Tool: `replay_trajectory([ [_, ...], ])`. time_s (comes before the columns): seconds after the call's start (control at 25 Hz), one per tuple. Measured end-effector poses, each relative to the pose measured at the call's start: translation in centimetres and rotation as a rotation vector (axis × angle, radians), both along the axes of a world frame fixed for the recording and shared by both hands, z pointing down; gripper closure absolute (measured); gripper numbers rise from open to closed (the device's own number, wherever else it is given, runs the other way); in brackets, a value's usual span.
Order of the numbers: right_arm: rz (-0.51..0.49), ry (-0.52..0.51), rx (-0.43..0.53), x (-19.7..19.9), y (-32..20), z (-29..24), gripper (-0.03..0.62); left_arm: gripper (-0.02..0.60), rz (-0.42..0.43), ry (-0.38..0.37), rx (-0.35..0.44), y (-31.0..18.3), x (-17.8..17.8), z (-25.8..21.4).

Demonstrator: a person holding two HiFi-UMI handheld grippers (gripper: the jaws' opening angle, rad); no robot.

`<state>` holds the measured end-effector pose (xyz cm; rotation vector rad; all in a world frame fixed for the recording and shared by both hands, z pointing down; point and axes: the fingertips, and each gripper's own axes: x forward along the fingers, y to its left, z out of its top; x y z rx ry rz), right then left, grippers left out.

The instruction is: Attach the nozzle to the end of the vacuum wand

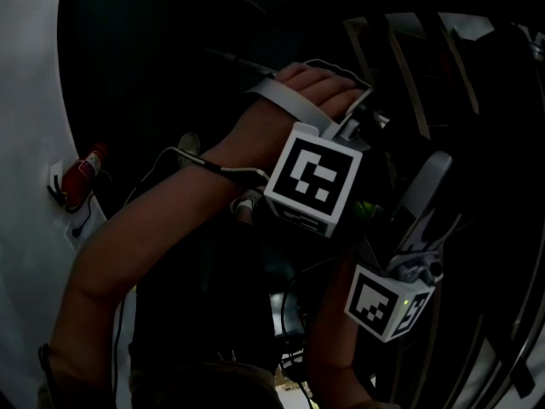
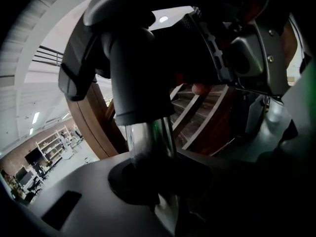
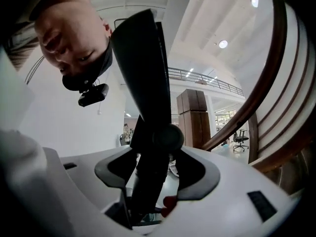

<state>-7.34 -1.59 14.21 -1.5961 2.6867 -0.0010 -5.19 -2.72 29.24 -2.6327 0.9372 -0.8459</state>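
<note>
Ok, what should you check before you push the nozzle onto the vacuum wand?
1. Is the left hand-held gripper shut on the vacuum wand, on its shiny tube? Ok.
2. Is the right hand-held gripper clamped on the black nozzle? Ok.
3. Are the two grippers close together? Ok, they are side by side in the head view.
4. Is the nozzle lined up with the wand's end? Cannot tell, the head view is too dark.
5. Is the nozzle already joined to the wand? Cannot tell.
</note>
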Motion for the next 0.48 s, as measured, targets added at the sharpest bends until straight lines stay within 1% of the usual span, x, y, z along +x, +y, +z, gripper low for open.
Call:
replay_trajectory([
  [0.04,0.003,0.01,0.002,-0.1,0.0,0.4,0.339,0.483,0.014,-0.002,-0.002,0.3,0.5,0.2],
  [0.12,0.021,0.009,0.003,0.3,0.0,1.1,0.345,0.483,0.035,0.03,-0.016,0.7,1.4,0.3],
  [0.24,-0.001,-0.012,-0.006,0.2,-0.7,0.9,0.356,0.492,0.027,0.082,-0.036,-0.1,1.6,-0.1],
  [0.32,-0.023,-0.027,-0.005,-0.1,-1.3,0.8,0.369,0.494,0.025,0.083,-0.041,-0.7,1.5,0.0],
  [0.48,-0.036,-0.039,0.009,-0.6,-1.4,0.7,0.37,0.489,0.034,0.05,-0.027,-0.7,1.0,0.0],
])
